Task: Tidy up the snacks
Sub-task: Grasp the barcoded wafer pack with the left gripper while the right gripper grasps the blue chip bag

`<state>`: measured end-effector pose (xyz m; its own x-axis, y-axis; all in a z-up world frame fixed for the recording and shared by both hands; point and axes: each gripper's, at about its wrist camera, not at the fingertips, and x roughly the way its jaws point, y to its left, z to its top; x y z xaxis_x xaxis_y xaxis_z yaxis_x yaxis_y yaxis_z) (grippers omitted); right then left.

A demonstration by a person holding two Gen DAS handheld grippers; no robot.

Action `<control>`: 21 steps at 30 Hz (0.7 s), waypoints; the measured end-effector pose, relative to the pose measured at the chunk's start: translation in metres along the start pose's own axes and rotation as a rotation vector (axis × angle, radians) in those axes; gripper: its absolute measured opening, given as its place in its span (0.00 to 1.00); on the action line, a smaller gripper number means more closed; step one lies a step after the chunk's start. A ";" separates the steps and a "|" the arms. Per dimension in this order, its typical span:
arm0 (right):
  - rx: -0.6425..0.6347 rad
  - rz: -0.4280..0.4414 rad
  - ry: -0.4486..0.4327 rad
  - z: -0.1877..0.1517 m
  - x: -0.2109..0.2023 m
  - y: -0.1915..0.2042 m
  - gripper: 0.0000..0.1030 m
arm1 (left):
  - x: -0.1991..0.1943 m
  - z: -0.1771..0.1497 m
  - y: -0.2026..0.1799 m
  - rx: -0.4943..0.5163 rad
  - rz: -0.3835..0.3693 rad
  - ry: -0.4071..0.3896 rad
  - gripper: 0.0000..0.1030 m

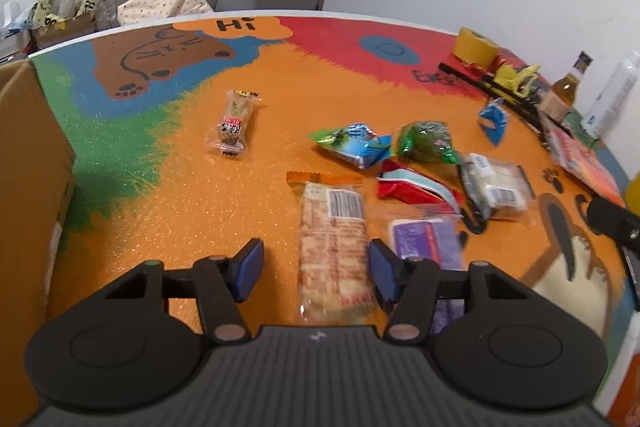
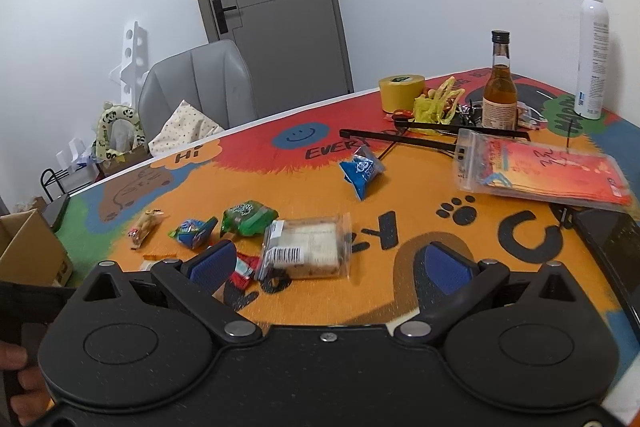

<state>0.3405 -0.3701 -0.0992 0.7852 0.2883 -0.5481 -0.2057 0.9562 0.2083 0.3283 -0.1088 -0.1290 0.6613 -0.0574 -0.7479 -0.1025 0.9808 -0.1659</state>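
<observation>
- Jaws of the left gripper [image 1: 316, 273] are standing apart around the long cracker packet [image 1: 334, 251], the right pad just beside its edge, the left pad off it.
- Jaws of the right gripper [image 2: 328, 265] are hanging wide apart, holding nothing, with the clear-wrapped cake [image 2: 306, 251] just beyond them.
- Centring over the packet before closing is looking wise; its film may slip.
- Far left of the jaws, the cardboard box [image 1: 32, 163] is sitting on the tabletop [image 1: 224, 211].
</observation>
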 end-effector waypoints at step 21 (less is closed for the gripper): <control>0.013 0.017 0.020 0.044 0.084 -0.013 0.90 | 0.015 0.063 0.002 -0.036 0.061 -0.116 0.33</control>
<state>0.4348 -0.3607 -0.1118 0.7697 0.3055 -0.5606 -0.2112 0.9505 0.2280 0.3848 -0.0962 -0.0993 0.7341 0.0262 -0.6785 -0.1705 0.9744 -0.1468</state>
